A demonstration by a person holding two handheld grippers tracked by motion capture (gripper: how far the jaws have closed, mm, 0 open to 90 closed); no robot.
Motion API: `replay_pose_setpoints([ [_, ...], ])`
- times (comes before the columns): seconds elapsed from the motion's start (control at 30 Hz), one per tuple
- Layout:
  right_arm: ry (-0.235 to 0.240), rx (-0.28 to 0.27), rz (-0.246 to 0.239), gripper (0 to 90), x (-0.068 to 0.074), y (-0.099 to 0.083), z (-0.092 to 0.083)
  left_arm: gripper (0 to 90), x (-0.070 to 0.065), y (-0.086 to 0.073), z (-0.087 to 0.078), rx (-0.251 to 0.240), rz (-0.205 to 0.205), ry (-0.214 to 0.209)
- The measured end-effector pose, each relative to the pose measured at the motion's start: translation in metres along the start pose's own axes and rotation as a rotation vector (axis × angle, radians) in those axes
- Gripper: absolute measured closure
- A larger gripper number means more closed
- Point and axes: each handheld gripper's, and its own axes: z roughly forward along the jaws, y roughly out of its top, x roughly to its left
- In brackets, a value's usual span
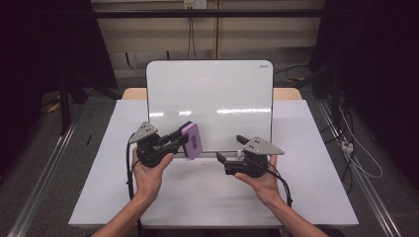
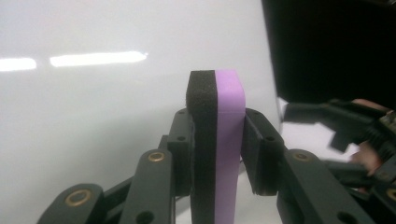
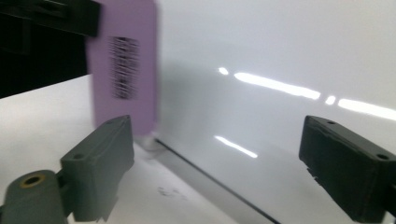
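The counter point(image 1: 316, 168) is a white surface, and a large whiteboard point(image 1: 212, 94) stands on it, leaning back, its face blank apart from reflected strip lights. Its lower edge rests on the counter between the two hands.

The left gripper point(image 1: 179, 138) is raised in front of the board's lower left part. Its fingers point(image 2: 180, 149) are clamped on an eraser point(image 1: 191, 140), a purple block with a black foam layer. In the left gripper view the block stands upright between the pads, foam on one side and purple on the other, pressed from both faces. The eraser sits just in front of the board; whether the foam touches it I cannot tell.

The right gripper point(image 1: 229, 147) is held low near the board's bottom edge, just beside the eraser. Its fingers point(image 3: 100, 158) stand wide apart with nothing between them; the right gripper view shows only board and counter in the gap.

The likely trouble is in the wiping. The board seems only to lean, so a firm push from the eraser could tip it back or slide its foot along the counter, since the right gripper steadies nothing. The fingers also grip the eraser near one end, so sideways drag could twist it out of the pads.
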Motion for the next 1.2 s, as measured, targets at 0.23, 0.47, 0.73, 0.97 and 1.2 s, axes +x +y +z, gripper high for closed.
replay_pose_setpoints([
  [0.23, -0.103, 0.001, 0.033, 7.5, -0.029, -0.008, -0.026, 67.2, 0.007, 0.007, -0.011, 0.036, 0.076, 0.119],
  [0.47, -0.207, 0.029, 0.044, 5.8, -0.049, -0.019, -0.051, 67.7, 0.01, 0.013, -0.016, 0.125, 0.216, 0.245],
  [0.73, -0.245, 0.032, 0.046, 5.8, -0.057, -0.024, -0.063, 68.2, 0.008, 0.018, -0.013, 0.25, 0.358, 0.391],
  [0.97, -0.228, 0.051, 0.039, 6.4, -0.054, -0.028, -0.059, 68.2, 0.008, 0.011, 0.008, 0.368, 0.413, 0.443],
  [1.2, -0.222, 0.056, 0.034, 6.7, -0.053, -0.029, -0.057, 67.8, 0.004, 0.01, 0.029, 0.392, 0.446, 0.471],
])
